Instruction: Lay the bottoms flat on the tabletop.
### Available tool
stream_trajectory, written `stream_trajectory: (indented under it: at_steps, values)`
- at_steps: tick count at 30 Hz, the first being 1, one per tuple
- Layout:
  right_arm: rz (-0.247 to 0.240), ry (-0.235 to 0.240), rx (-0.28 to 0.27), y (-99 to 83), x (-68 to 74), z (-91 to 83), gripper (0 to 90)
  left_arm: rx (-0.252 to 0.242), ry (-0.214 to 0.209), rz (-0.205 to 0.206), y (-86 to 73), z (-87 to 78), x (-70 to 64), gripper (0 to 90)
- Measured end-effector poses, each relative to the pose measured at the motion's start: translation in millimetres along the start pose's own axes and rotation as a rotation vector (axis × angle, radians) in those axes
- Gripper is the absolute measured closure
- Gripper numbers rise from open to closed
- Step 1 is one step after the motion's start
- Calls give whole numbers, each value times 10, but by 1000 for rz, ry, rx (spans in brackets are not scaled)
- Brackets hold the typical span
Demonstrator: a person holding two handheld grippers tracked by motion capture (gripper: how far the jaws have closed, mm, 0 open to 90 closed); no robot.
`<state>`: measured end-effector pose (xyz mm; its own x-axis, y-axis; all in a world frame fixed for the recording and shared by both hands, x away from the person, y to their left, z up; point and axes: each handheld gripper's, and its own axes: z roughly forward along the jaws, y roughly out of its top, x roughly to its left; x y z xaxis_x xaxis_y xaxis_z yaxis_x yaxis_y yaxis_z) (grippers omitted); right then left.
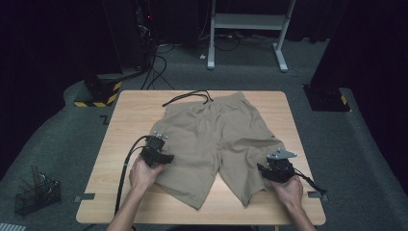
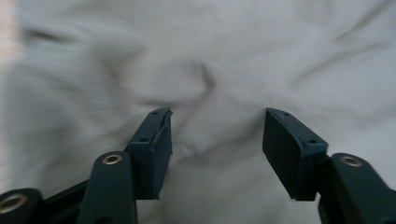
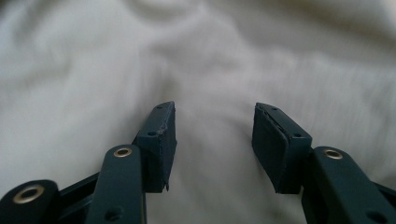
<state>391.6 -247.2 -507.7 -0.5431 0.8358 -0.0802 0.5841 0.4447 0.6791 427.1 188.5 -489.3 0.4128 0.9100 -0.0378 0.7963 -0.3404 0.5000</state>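
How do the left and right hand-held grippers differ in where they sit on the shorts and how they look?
The left hand-held gripper is at the outer edge of the shorts' left leg, above its hem; the right hand-held gripper is at the right leg's outer edge, nearer its hem. The right one carries a grey three-cornered plate; the left shows a thick black cable looping off. Both have open jaws over the fabric.

Shorts [image 1: 219, 139] lie flat on the worktop [image 1: 132, 108], waistband toward the far edge, legs toward the near edge, with a cord [image 1: 188, 96] on the worktop just behind the waistband. Left tool [image 1: 166, 159] sits at the outer edge of the left leg; right tool [image 1: 263, 169] at the outer edge of the right leg. A basket [image 1: 37, 196] stands on the floor, left of the worktop.
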Motion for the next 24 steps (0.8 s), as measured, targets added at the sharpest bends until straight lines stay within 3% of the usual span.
stream_trajectory:
  at_steps: [1,3,5,7,9,12,14,15,19,22,24]
  values:
    - [-8,-1,15,-27,-1,17,494,2,4,-10,6,79,2,434]
    - [8,6,-1,-50,11,30,493,-54,23,-34,53,159,30,459]
    - [21,10,0,2,39,78,492,-67,34,-40,157,226,71,473]
    - [38,18,-17,112,86,205,484,-61,73,-15,282,302,87,470]
    - [59,19,-39,235,130,351,477,-40,79,-49,440,376,155,451]
    - [79,11,-45,394,219,504,471,1,85,-52,518,391,187,446]
    - [65,-1,-43,426,296,519,472,22,79,-51,413,317,164,441]
    - [82,14,-54,389,335,501,471,33,80,-45,317,254,143,441]
    - [57,39,-60,173,538,287,455,21,76,-45,-221,-41,52,439]
    - [-33,85,-59,41,813,120,444,-8,29,-62,-406,-167,9,424]
    - [-128,56,-65,40,924,66,430,-88,-7,-55,-396,-214,-64,420]
